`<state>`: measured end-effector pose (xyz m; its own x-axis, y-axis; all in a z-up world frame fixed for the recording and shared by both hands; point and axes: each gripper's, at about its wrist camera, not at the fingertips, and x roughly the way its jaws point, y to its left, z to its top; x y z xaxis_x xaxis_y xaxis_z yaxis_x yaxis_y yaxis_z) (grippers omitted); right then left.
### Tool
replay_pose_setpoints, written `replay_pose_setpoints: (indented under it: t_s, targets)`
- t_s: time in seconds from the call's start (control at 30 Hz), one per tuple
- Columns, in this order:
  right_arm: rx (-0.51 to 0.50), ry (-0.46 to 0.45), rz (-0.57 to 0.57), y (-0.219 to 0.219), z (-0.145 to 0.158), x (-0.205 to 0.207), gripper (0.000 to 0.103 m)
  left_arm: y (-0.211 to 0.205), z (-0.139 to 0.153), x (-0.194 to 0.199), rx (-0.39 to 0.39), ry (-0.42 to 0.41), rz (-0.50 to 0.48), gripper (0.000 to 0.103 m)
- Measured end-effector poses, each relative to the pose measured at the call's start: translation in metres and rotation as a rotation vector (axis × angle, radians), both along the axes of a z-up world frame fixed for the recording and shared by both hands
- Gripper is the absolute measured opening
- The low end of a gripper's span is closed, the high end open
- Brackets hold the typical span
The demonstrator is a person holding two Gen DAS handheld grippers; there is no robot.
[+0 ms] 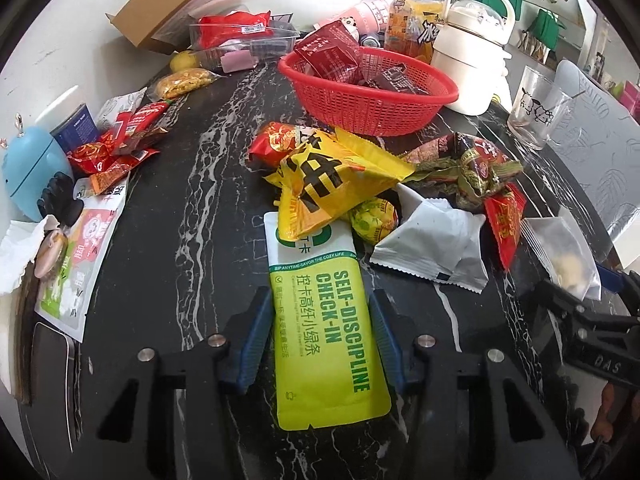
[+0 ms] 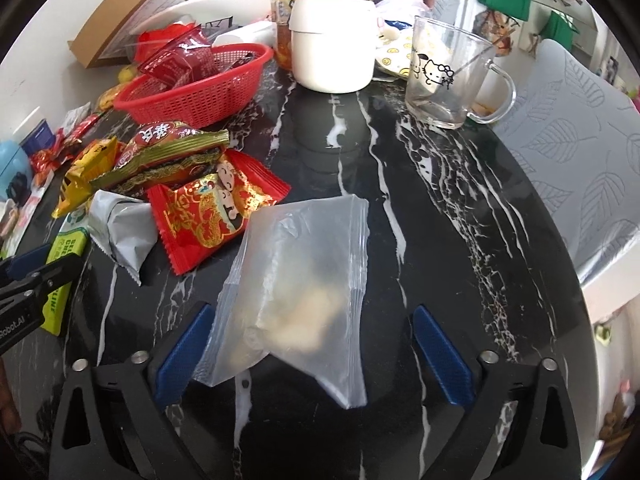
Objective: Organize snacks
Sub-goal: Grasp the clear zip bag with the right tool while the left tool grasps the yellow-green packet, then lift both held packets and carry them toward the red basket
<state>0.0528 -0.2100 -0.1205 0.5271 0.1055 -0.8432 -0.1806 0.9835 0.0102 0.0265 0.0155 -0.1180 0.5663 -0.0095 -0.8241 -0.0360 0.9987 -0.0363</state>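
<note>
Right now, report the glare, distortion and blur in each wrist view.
Left wrist view: fisheye bends the table edge; dark vignette in the corners; the green packet between the left gripper fingers prints sharp. Right wrist view: same barrel bend; window glare streaks the marble; the translucent bag hazes its contents.

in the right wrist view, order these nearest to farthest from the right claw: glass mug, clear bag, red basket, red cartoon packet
1. clear bag: between the right claw pads
2. red cartoon packet: just beyond, to the left
3. red basket at far left and glass mug at far right: too close to call
</note>
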Motion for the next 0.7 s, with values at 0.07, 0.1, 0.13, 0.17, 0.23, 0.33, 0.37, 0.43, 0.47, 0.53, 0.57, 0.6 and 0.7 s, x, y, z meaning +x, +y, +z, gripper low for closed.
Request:
replay_pose_setpoints:
  t_s: [0.07, 0.1, 0.13, 0.17, 0.23, 0.33, 0.37, 0.43, 0.47, 0.53, 0.57, 0.6, 0.7]
  targets:
    - [0.000, -0.007, -0.014, -0.003, 0.004, -0.002, 0.070, -0.003, 0.000, -0.003, 0.000, 0.001, -0.008, 0.049]
    - [0.000, -0.008, -0.023, -0.005, 0.006, -0.003, 0.058, -0.004, 0.000, -0.005, 0.000, 0.001, -0.011, 0.049]
    - [0.003, -0.003, -0.026, -0.007, 0.006, -0.003, 0.057, -0.005, 0.000, -0.006, -0.003, 0.003, -0.016, 0.048]
    - [0.005, 0.000, -0.019, -0.007, 0.007, -0.004, 0.055, -0.006, 0.001, -0.008, -0.006, 0.005, -0.023, 0.048]
    - [0.004, 0.003, 0.004, -0.007, 0.007, -0.007, 0.053, -0.009, 0.001, -0.013, -0.010, 0.010, -0.034, 0.048]
    - [0.025, 0.011, 0.040, -0.007, 0.008, -0.015, 0.053, -0.011, 0.001, -0.020, -0.017, 0.021, -0.052, 0.048]
    - [0.035, 0.013, 0.050, -0.007, 0.008, -0.018, 0.053, -0.012, 0.002, -0.022, -0.021, 0.024, -0.057, 0.048]
    - [0.041, 0.020, 0.065, -0.006, 0.009, -0.025, 0.053, -0.012, 0.002, -0.027, -0.036, 0.037, -0.067, 0.048]
    - [0.044, 0.026, 0.070, -0.006, 0.009, -0.029, 0.053, -0.013, 0.003, -0.030, -0.042, 0.041, -0.071, 0.048]
    - [0.060, 0.040, 0.080, -0.007, 0.010, -0.036, 0.053, -0.013, 0.003, -0.034, -0.050, 0.049, -0.078, 0.048]
    - [0.067, 0.046, 0.082, -0.007, 0.011, -0.039, 0.054, -0.014, 0.003, -0.037, -0.048, 0.051, -0.082, 0.048]
    - [0.074, 0.054, 0.086, -0.008, 0.011, -0.042, 0.057, -0.016, 0.003, -0.039, -0.042, 0.052, -0.087, 0.048]
    - [0.067, 0.059, 0.085, -0.009, 0.013, -0.049, 0.065, -0.020, 0.002, -0.041, -0.013, 0.055, -0.098, 0.048]
